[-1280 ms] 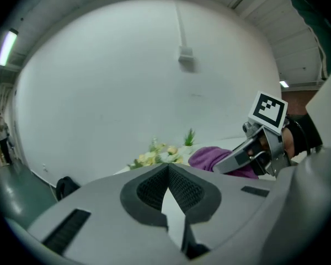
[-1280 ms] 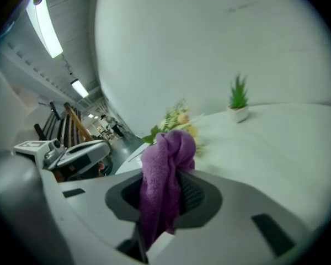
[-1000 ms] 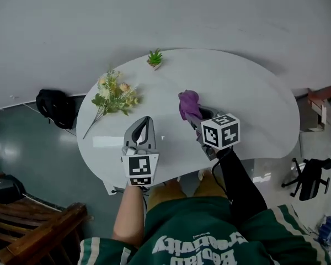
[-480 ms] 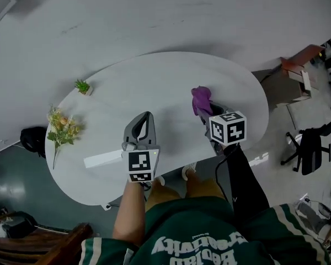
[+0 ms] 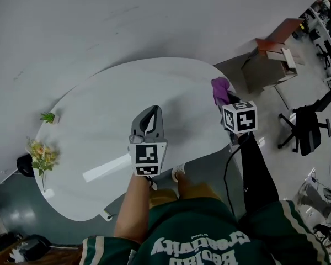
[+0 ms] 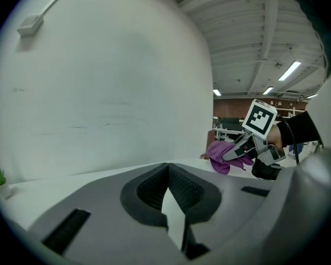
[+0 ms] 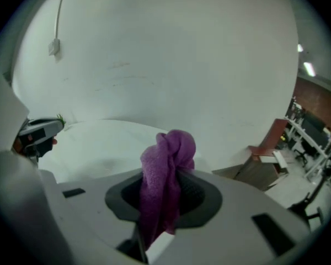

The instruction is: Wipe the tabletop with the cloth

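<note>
A purple cloth (image 5: pixel 220 88) hangs bunched from my right gripper (image 5: pixel 226 100), which is shut on it at the right edge of the white oval tabletop (image 5: pixel 99 109). In the right gripper view the cloth (image 7: pixel 166 167) stands up between the jaws of the right gripper (image 7: pixel 164 187), over the table. My left gripper (image 5: pixel 153 110) is shut with nothing in it and hovers over the table's front middle. The left gripper view shows the left gripper (image 6: pixel 167 167) with its jaws closed tip to tip, and the right gripper with the cloth (image 6: pixel 223 150) off to the right.
A small potted plant (image 5: pixel 47 116) and a flower bouquet (image 5: pixel 41 153) lie at the table's far left. A wooden cabinet (image 5: pixel 273 59) and an office chair (image 5: pixel 306 128) stand on the floor to the right. A white wall runs behind the table.
My right gripper has carried the cloth from the table's middle to its right edge. The head view swung, so the plants now sit further left. The left gripper stayed shut.
</note>
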A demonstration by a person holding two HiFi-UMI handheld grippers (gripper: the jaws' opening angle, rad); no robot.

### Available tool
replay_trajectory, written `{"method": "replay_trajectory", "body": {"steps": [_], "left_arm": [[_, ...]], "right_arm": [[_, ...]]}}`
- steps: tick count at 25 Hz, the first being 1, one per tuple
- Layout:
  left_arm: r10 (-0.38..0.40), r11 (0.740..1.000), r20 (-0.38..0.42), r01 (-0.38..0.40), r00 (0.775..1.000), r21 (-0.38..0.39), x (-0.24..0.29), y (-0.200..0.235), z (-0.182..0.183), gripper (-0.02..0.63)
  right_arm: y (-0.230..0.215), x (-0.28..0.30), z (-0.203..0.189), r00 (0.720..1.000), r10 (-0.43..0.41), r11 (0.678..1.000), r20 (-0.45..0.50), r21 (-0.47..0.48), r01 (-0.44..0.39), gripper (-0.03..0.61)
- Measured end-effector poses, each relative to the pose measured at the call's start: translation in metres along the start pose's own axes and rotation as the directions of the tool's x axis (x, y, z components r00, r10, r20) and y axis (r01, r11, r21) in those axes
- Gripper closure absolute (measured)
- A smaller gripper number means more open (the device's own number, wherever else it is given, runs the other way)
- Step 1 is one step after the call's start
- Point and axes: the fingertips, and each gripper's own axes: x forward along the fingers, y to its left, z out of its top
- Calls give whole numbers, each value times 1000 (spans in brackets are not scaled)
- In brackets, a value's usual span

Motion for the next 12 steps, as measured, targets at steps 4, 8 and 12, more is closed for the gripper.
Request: {"method": "replay_trajectory", "body": {"steps": [4, 8, 12], "left_arm": [[-45, 999, -16, 45, 999, 14, 21, -30, 2, 612], [-50, 998, -42, 51, 998, 25, 22, -37, -3, 612], [-16, 1000, -60, 18, 998, 26, 10, -21, -11, 612]], "right_arm": [[-64, -1, -18, 989, -135, 991, -68, -25, 133, 472], [-96, 11, -47, 969, -178, 984, -172, -46, 173, 472], [-82, 29, -63, 967, -141, 990, -210, -45, 135, 476]]}}
